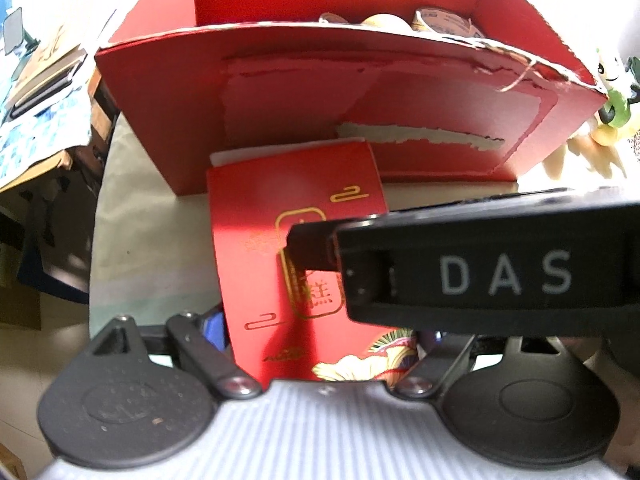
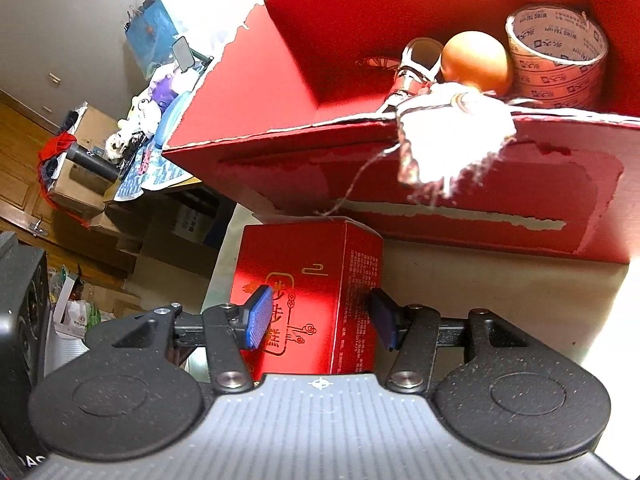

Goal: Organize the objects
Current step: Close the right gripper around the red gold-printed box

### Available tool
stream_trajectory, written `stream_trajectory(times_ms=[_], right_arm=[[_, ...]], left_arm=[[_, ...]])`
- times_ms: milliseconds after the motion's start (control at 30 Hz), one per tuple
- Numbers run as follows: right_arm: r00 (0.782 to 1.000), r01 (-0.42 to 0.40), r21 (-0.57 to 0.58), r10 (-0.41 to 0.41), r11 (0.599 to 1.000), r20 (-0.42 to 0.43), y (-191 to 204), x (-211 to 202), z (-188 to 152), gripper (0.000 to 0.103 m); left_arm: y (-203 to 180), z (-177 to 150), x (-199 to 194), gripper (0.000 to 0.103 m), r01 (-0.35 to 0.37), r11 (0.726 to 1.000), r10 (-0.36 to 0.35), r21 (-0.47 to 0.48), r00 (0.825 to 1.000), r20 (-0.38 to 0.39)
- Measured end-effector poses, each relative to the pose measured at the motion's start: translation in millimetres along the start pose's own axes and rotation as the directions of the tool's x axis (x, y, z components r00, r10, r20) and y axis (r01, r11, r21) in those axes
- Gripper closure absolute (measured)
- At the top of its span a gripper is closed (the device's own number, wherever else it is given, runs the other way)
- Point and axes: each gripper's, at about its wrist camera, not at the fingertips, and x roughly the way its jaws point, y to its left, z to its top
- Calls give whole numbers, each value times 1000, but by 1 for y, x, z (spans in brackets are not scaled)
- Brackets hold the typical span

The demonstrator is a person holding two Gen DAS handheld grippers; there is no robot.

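A small red box with gold print (image 1: 296,248) stands in front of a big open red carton (image 1: 320,92). In the left wrist view the box fills the space between my left gripper's (image 1: 320,332) fingers, whose tips are mostly hidden behind it. The right gripper's body marked DAS (image 1: 492,272) crosses that view on top of the box. In the right wrist view my right gripper (image 2: 320,316) is shut on the small red box (image 2: 312,300), blue pads (image 2: 258,316) on both sides. Inside the carton (image 2: 256,148) lie a tape roll (image 2: 556,56), an orange ball (image 2: 476,60) and a white tassel (image 2: 452,140).
The carton stands on a pale table (image 1: 132,240). A yellow-green plush toy (image 1: 608,120) sits at its right. To the left, a side table with a blue patterned cloth (image 2: 156,168), toys and cardboard boxes (image 2: 76,184). The floor is wooden.
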Motion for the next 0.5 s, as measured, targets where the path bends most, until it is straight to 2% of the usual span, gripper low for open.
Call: stream_trajectory(times_ms=[200, 500], right_arm=[[1000, -1, -4, 1, 1000, 9, -3, -5, -2, 47], [1000, -4, 4, 4, 1000, 23, -7, -13, -5, 47]], left_arm=[[3, -9, -4, 19, -4, 1000, 4, 10, 1000, 4], [-8, -5, 0, 19, -8, 1000, 8, 24, 1000, 2]])
